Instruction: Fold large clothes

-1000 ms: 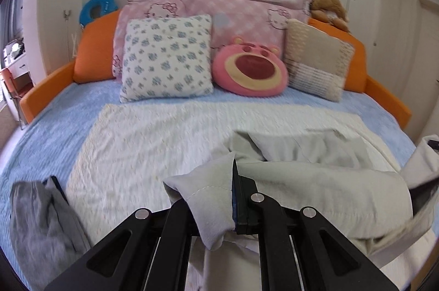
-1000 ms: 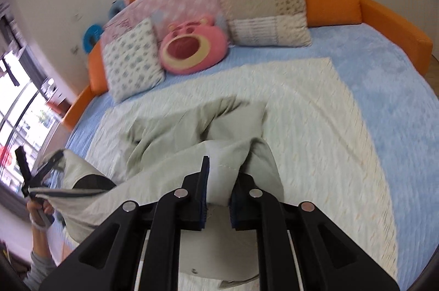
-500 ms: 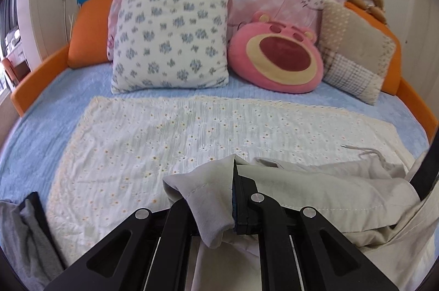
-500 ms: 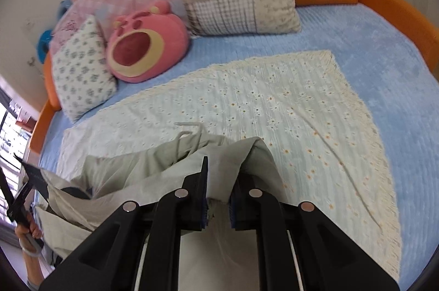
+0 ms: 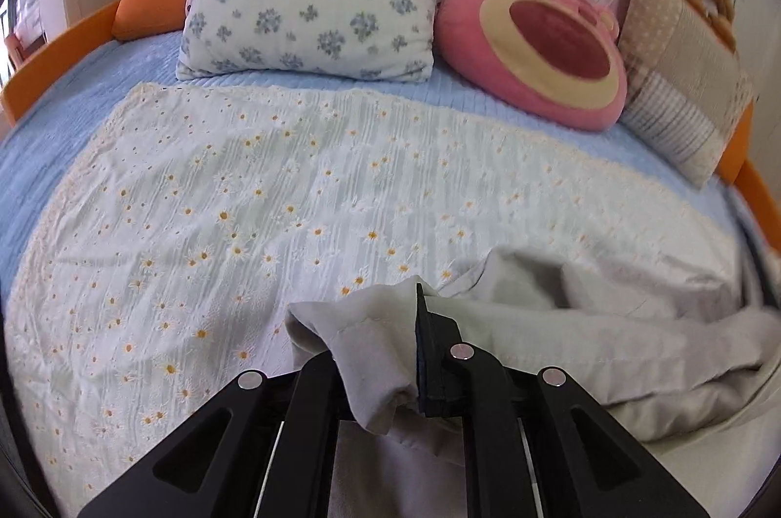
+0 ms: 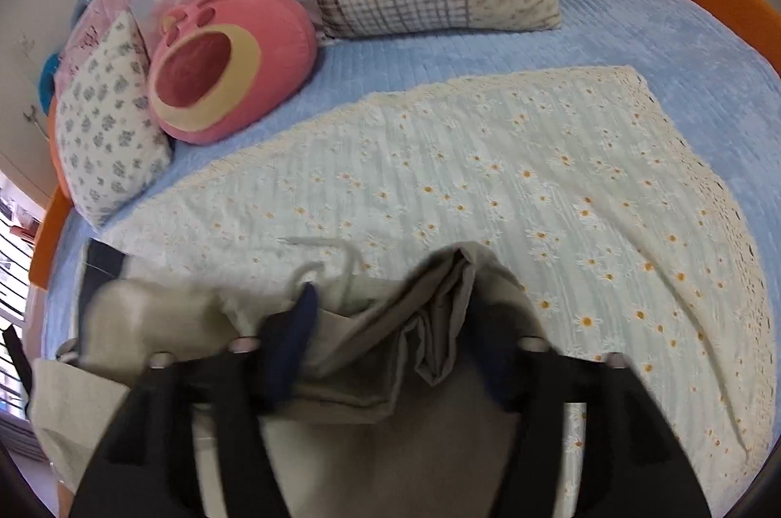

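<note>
Now | left gripper (image 5: pixel 390 352) clamps beige garment (image 5: pixel 585 337) | right gripper (image 6: pixel 395 352) opening, garment between.

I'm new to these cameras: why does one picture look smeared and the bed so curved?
Right wrist view: the right gripper is motion-blurred as its jaws open over the beige garment. Left wrist view: the left gripper is sharp. Both views: fisheye lenses bend the bed, with dark corners.

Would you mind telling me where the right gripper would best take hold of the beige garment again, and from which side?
Probably the bunched edge of the beige garment lying between the fingers of the right gripper, whose jaws are opening. Come from above and the near side, pointing toward the pillows: that fold stands raised off the daisy blanket, so the pads can close across it. The left gripper pinches the other corner.
</note>
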The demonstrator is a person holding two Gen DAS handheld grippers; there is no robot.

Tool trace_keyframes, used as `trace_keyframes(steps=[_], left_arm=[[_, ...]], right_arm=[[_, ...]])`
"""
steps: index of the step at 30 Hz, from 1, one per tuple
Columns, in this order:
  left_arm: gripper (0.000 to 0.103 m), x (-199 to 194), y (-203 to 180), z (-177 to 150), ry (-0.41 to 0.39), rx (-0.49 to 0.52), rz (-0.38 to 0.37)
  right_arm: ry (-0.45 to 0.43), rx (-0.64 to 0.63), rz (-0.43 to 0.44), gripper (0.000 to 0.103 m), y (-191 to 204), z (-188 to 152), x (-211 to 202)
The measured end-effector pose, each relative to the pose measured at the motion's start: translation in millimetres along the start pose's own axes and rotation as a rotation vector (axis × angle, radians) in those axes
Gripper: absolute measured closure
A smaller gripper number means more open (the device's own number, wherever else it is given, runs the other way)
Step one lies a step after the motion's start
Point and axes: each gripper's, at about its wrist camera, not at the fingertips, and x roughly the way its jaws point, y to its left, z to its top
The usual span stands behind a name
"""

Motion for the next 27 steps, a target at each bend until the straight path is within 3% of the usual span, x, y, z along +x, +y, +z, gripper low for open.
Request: trace_keyframes(steps=[1,3,7,8,10,12,14,16,20,23,25,26,27], left_arm=[[0.089,-6,4,6,-0.003,-0.032,-0.032],[0.089,-18,10,19,-0.002,-0.086,-0.081],[0.087,-51,1,37,-0.032,-0.062,-0.094],[0.083,-66,-2,40,-0.058,-0.052,-0.109],[0.062,-84,0,44,-0.082,-0.086,-0.147],[0.026,-103,12,47,-0.121,-0.185,-0.201],[0.022,-124,22,51,-0.185,-0.236,-0.198],[0.022,-144,19,55,-0.224,-0.183,-0.133],[0.017,-180,-1,33,-0.251,-0.008,-0.100],[0.015,-203,-27,-3,-0.252,0.137,-0.125],[0.015,-212,-49,-31,-0.223,0.205,-0.192],[0.015,-213,-58,-43,-0.209,0.224,-0.215],[0.015,-214,-67,-57,-0.193,0.242,-0.238]], right_arm=[[-0.023,-0.008,-0.008,0.019,1,3,-8],[-0.082,-0.028,-0.029,0.018,3,12,-30],[-0.154,-0.095,0.012,0.018,15,19,-81],[-0.172,-0.139,0.019,0.018,23,15,-96],[-0.194,-0.224,0.042,0.018,40,3,-120],[-0.191,-0.305,0.101,0.018,61,-21,-146],[-0.174,-0.364,0.160,0.018,81,-50,-166],[-0.139,-0.443,0.194,0.018,102,-85,-182],[-0.098,-0.592,0.172,0.018,133,-168,-195],[-0.168,-0.692,0.119,0.019,150,-219,-194],[-0.188,-0.736,0.098,0.034,162,-238,-187],[-0.166,-0.738,0.115,0.048,168,-244,-181],[-0.134,-0.724,0.140,0.051,172,-247,-174]])
